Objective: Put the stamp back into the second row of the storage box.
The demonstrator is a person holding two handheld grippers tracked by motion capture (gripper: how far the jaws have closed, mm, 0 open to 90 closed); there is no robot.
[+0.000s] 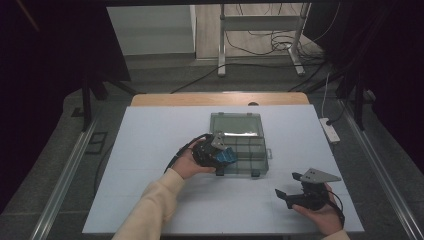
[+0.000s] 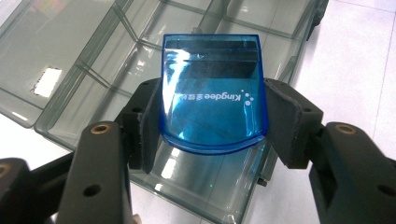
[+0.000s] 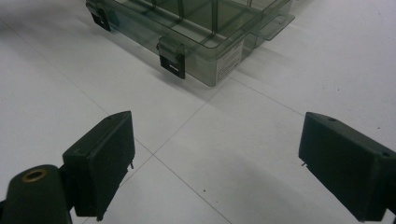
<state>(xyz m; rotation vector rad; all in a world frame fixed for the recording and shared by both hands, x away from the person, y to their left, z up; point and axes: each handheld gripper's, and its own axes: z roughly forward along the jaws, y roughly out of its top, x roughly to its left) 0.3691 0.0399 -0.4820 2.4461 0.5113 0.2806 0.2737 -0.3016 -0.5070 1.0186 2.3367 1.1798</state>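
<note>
A clear blue plastic case [image 2: 214,98] with white lettering sits between the pads of my left gripper [image 2: 212,123], which is shut on its two sides. It hangs just above the front compartments of a clear grey organiser box [image 2: 93,60]. From above, the blue case [image 1: 226,155] and my left gripper [image 1: 220,156] are at the front left corner of the box [image 1: 245,145], whose lid stands open at the back. My right gripper [image 1: 289,186] rests low on the table at the right, open, with nothing between its pads [image 3: 105,158]. The box [image 3: 196,28] lies ahead of it.
A white board [image 1: 150,145] covers the table, with a wooden edge [image 1: 220,98] at the back. A white power strip [image 1: 330,130] lies at the right edge. Black latches [image 3: 172,63] hang on the box's front wall. Cables and a metal stand are on the floor beyond.
</note>
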